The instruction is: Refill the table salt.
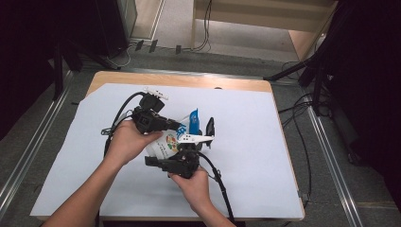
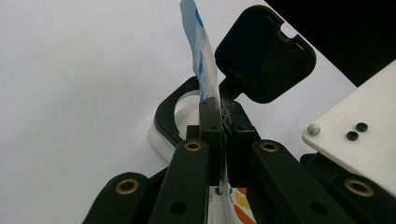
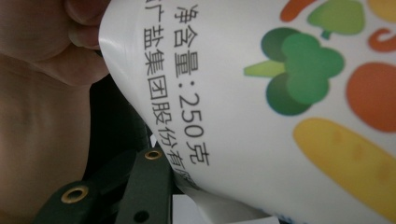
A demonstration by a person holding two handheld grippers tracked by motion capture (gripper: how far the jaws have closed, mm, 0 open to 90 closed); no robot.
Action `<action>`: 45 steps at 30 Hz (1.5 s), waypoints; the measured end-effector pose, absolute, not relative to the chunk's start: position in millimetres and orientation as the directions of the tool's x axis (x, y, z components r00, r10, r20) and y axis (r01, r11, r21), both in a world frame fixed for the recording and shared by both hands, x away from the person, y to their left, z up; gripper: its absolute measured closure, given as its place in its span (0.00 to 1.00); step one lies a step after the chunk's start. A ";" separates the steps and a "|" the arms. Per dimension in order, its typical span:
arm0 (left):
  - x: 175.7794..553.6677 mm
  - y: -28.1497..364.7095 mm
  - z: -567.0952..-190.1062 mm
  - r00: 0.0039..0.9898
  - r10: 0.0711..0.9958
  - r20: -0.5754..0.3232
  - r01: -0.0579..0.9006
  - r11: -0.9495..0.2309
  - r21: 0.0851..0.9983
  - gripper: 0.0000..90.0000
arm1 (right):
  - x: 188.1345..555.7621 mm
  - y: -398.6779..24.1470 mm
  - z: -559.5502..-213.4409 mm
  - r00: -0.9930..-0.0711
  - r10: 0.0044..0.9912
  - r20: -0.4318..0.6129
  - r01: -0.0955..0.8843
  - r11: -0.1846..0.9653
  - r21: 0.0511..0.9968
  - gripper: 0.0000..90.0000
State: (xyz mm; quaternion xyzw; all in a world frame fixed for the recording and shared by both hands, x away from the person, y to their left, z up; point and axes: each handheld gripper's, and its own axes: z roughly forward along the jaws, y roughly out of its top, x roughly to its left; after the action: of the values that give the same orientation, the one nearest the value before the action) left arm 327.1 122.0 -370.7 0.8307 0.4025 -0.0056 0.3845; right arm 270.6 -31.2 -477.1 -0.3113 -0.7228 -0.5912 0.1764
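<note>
A white bag [image 1: 165, 143] printed with vegetables, its top strip blue, is held up over the table between both hands. My left gripper [image 1: 182, 126] is shut on the bag's top edge [image 2: 200, 65], the pads pressed flat on the thin film. My right gripper [image 1: 163, 159] comes in from below and grips the bag's body; the printed side [image 3: 261, 116] lies right against the camera, with one black finger [image 3: 147, 186] at its lower edge and the other hidden behind it. Just beyond the bag stands a small white container [image 2: 159, 140] with a black ring, its black flip lid [image 2: 264, 53] open.
A white sheet [image 1: 246, 142] covers the wooden table [image 1: 179, 80]. The container's lid [image 1: 209, 126] stands right of the bag. The floor beyond has cables, stands and a wooden shelf. The white plate [image 2: 355, 135] of the right gripper sits close by.
</note>
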 end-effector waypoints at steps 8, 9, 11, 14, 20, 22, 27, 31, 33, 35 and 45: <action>327.3 122.0 -370.6 0.678 0.662 -0.320 0.673 -0.384 0.632 0.98 | 271.2 -31.4 -477.2 -0.744 0.230 0.628 0.660 0.102 0.744 0.76; 327.4 121.9 -370.6 0.677 0.662 -0.320 0.674 -0.383 0.632 0.98 | 271.2 -31.3 -477.3 -0.743 0.231 0.628 0.660 0.100 0.744 0.76; 327.2 121.3 -370.4 0.676 0.665 -0.318 0.674 -0.382 0.633 0.99 | 271.7 -31.2 -477.6 -0.744 0.228 0.628 0.659 0.098 0.745 0.76; 327.2 120.8 -370.1 0.678 0.664 -0.315 0.671 -0.384 0.634 0.99 | 272.2 -31.3 -477.8 -0.743 0.222 0.631 0.661 0.099 0.744 0.77; 327.2 119.7 -369.0 0.680 0.664 -0.311 0.670 -0.391 0.631 0.99 | 272.9 -31.9 -477.7 -0.747 0.212 0.630 0.658 0.097 0.747 0.77; 327.1 119.3 -368.8 0.680 0.665 -0.309 0.670 -0.390 0.632 0.99 | 273.0 -31.9 -477.6 -0.747 0.212 0.630 0.657 0.096 0.747 0.77; 327.4 118.5 -369.1 0.683 0.663 -0.308 0.666 -0.392 0.634 1.00 | 273.0 -31.8 -477.4 -0.748 0.222 0.625 0.655 0.096 0.750 0.77; 327.8 118.1 -369.3 0.681 0.666 -0.305 0.667 -0.392 0.634 1.00 | 272.4 -31.3 -476.9 -0.749 0.233 0.620 0.654 0.106 0.749 0.75; 327.9 118.0 -369.3 0.680 0.668 -0.301 0.666 -0.392 0.635 1.00 | 271.9 -30.6 -476.7 -0.753 0.244 0.611 0.647 0.109 0.754 0.74; 327.9 117.9 -369.3 0.680 0.670 -0.299 0.665 -0.392 0.636 1.00 | 271.6 -29.8 -476.5 -0.758 0.249 0.603 0.642 0.117 0.758 0.73; 328.1 119.7 -368.8 0.673 0.681 -0.289 0.668 -0.392 0.633 1.00 | 270.3 -29.0 -475.3 -0.756 0.273 0.595 0.640 0.120 0.759 0.73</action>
State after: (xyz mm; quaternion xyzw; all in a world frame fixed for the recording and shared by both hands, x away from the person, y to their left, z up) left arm 328.1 119.7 -368.8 0.8343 0.4041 0.0086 0.3749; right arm 270.3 -29.0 -475.3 -0.3120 -0.7317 -0.5855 0.1567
